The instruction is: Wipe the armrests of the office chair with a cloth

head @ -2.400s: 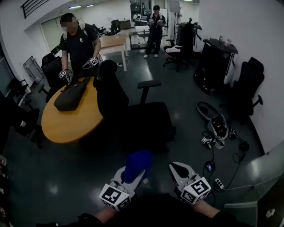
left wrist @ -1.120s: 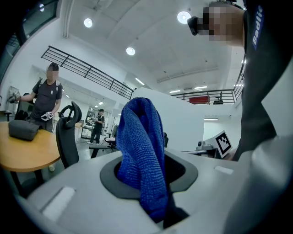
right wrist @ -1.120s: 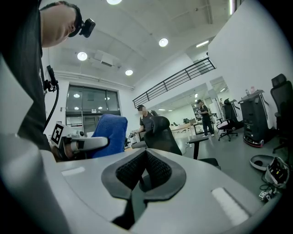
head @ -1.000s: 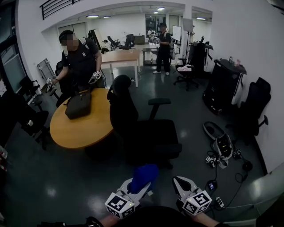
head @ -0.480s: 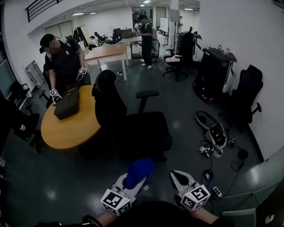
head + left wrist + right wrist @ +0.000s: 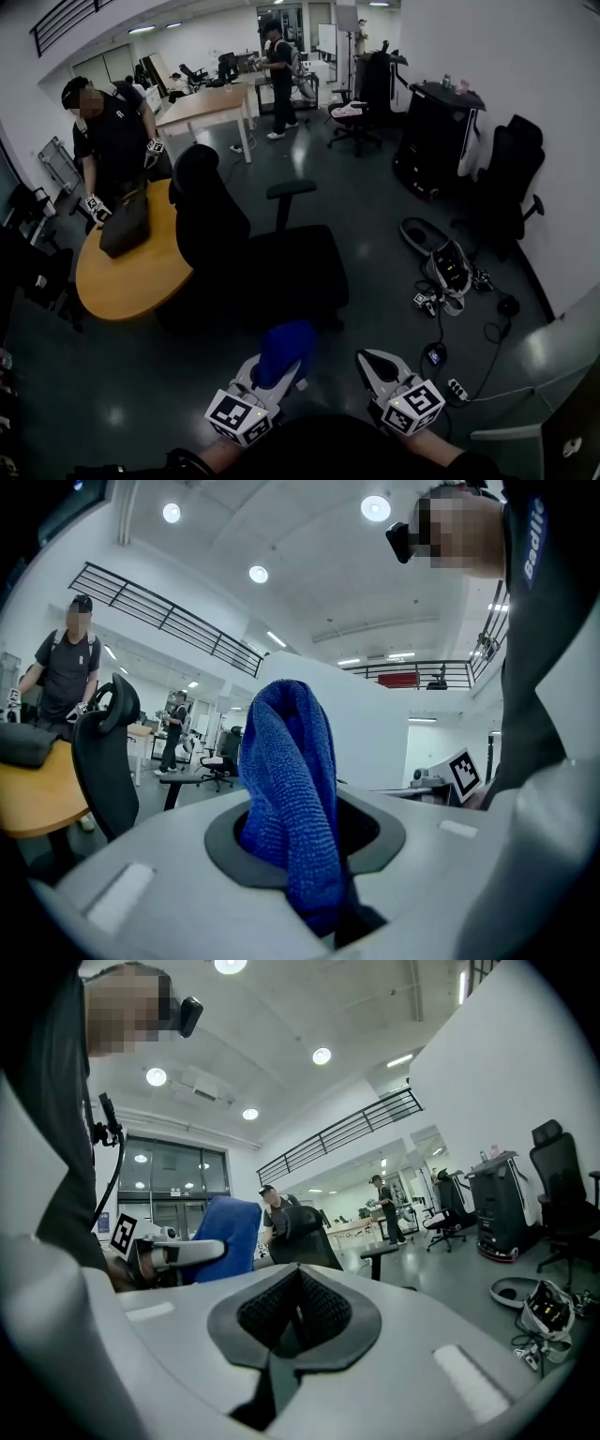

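1. My left gripper (image 6: 270, 377) is held low in front of me. Its jaws are clamped on a blue cloth (image 6: 292, 789).
2. The cloth is a nubby, knitted-looking weave. It stands up out of the jaws in a soft, rounded fold, with a short tail hanging below the pinch.
3. My right gripper (image 6: 296, 1309) hangs just beside the left one. Its dark ribbed pads are pressed together with nothing between them.
4. Each gripper has a smooth pale-grey shell and carries a cube with black-and-white square markers at its rear.
5. The dark floor (image 6: 141, 394) ahead of the grippers is glossy and reflects the ceiling lights.
6. The office chair (image 6: 281, 267) stands well apart from both grippers. It is matte black, with a broad squarish seat and a tall curved back.
7. One armrest (image 6: 291, 188) shows at the seat's far side, a flat oblong pad on a slim upright post. The cloth is nowhere near it.
8. Left of the chair is a round table (image 6: 117, 281) with a smooth wooden top. A soft black bag (image 6: 125, 225) lies on it.
9. A person (image 6: 111, 131) in dark clothes leans over the bag with a gripper in each hand.
10. To the right, a tangle of cables and small devices (image 6: 448, 272) lies on the floor.
11. Farthest off, a rectangular wooden desk (image 6: 208, 101) stands with another person (image 6: 277, 66) beside it.
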`<state>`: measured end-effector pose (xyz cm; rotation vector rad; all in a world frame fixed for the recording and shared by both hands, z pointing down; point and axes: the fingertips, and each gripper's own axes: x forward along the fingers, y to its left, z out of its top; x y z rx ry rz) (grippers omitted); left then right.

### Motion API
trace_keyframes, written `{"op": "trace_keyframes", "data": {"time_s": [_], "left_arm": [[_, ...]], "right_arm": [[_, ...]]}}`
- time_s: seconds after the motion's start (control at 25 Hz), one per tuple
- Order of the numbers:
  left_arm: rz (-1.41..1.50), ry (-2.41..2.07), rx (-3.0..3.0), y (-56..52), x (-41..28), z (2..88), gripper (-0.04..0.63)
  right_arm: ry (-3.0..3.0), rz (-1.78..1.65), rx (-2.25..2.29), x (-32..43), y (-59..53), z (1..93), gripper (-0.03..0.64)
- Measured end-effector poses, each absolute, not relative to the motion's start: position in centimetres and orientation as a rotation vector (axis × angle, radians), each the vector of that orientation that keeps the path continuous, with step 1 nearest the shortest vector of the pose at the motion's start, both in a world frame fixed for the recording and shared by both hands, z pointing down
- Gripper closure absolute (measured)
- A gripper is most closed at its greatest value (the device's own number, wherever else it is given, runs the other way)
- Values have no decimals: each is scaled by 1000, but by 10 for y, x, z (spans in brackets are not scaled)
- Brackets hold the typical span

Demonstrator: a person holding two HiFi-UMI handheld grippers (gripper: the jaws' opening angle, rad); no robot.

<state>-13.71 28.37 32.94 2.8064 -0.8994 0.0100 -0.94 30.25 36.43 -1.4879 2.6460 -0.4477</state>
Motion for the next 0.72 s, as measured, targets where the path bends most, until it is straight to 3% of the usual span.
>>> {"op": "trace_keyframes", "data": {"time_s": [0.72], "left_arm": [[31, -846, 2820, 274, -49, 332, 472]], "right_arm": [[2566, -405, -1574, 80, 321, 372, 613]]}}
